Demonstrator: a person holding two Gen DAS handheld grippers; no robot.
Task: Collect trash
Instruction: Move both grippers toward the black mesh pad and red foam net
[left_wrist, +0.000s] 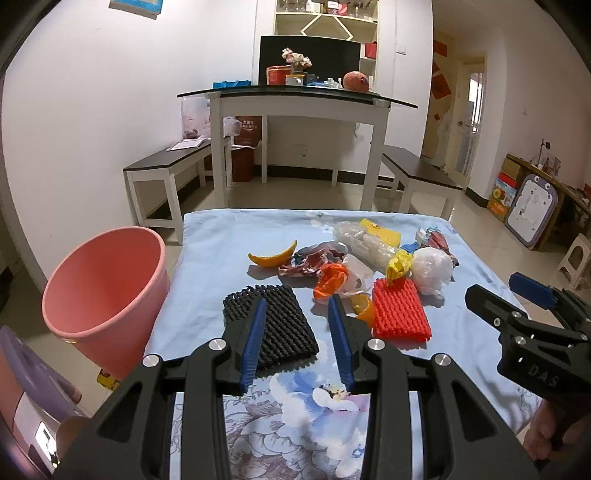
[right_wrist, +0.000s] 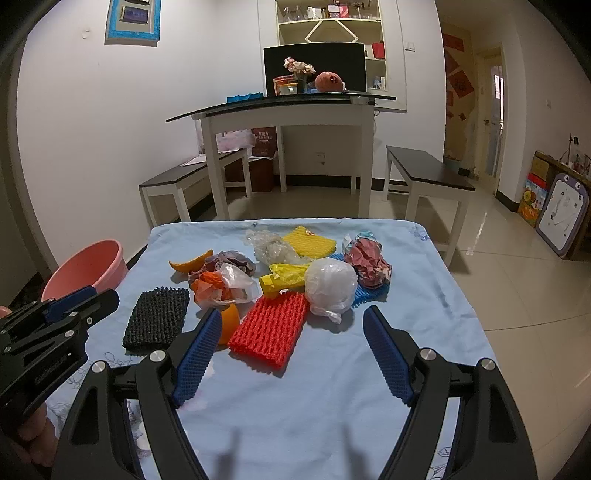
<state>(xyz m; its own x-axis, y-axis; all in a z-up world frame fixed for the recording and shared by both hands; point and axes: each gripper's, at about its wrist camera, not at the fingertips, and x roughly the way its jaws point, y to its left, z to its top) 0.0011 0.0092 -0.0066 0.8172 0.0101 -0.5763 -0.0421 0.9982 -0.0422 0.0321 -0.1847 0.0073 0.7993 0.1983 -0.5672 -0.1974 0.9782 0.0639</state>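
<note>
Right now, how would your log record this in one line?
stage: start | left claw: open, over black foam net | right claw: open, empty | pink bin: table's left

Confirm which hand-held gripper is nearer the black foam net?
Left. The left hand-held gripper hangs open right at the black foam net; the right hand-held gripper sits open farther right, by the red foam net.

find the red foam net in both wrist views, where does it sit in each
Left wrist view: the red foam net lies right of centre, just beyond and right of the left tongs.
Right wrist view: the red foam net lies near centre, ahead of the open right tongs, closer to their left finger.
Shared landmark: the black foam net lies to its left in both views.
</note>
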